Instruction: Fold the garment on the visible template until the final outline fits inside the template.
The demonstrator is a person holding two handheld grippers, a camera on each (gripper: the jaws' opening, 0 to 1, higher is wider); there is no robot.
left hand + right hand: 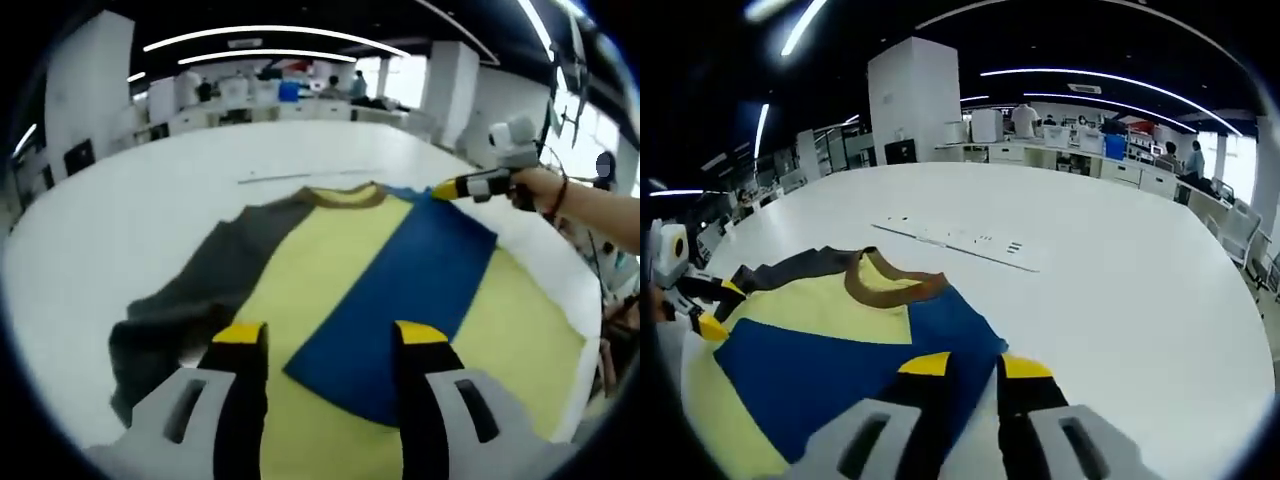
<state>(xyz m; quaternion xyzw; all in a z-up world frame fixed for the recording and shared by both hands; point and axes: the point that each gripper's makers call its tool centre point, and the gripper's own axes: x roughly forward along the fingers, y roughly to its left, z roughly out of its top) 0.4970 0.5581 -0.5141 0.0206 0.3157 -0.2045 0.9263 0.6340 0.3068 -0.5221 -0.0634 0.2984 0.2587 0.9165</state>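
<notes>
Left hand-held gripper (328, 338) hovers open over the garment (380, 290); right hand-held gripper (966, 366) pinches its blue edge.

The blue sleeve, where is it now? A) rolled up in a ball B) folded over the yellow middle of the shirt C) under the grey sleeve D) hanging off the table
B: the blue sleeve lies flat across the yellow front of the shirt, while the grey sleeve is spread out to the side on the white table.

no readable text — strip markings on table too blurred
</notes>
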